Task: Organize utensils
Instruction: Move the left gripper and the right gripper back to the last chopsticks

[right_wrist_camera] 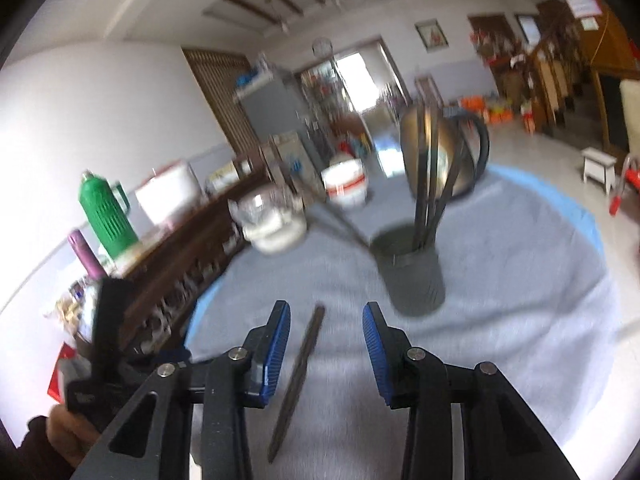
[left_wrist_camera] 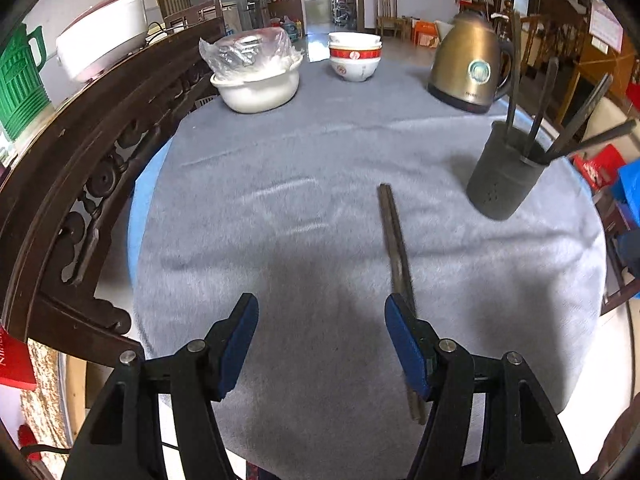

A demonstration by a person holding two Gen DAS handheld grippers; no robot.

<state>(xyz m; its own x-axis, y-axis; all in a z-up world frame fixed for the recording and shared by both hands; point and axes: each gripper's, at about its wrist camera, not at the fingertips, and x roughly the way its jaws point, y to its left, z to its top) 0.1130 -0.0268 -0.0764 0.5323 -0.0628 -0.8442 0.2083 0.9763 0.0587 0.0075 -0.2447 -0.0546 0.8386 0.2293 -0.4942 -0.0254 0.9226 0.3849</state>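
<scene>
A pair of dark chopsticks [left_wrist_camera: 394,240] lies on the grey tablecloth [left_wrist_camera: 280,200]. Its near end runs under the right finger of my left gripper [left_wrist_camera: 322,314], which hangs open just above the cloth with nothing between its blue pads. A dark cylindrical utensil holder [left_wrist_camera: 504,176] stands to the right with several dark utensils [left_wrist_camera: 538,116] in it. In the blurred right wrist view the chopsticks [right_wrist_camera: 300,372] lie between the open fingers of my right gripper [right_wrist_camera: 326,320], and neither pad touches them. The holder [right_wrist_camera: 412,276] stands just beyond.
At the table's far side stand a bronze kettle [left_wrist_camera: 468,68], stacked bowls [left_wrist_camera: 354,58] and a white basin [left_wrist_camera: 256,84] with a plastic bag. A carved wooden sideboard [left_wrist_camera: 80,184] borders the left, bearing a green thermos [left_wrist_camera: 20,80] and a rice cooker [left_wrist_camera: 102,36].
</scene>
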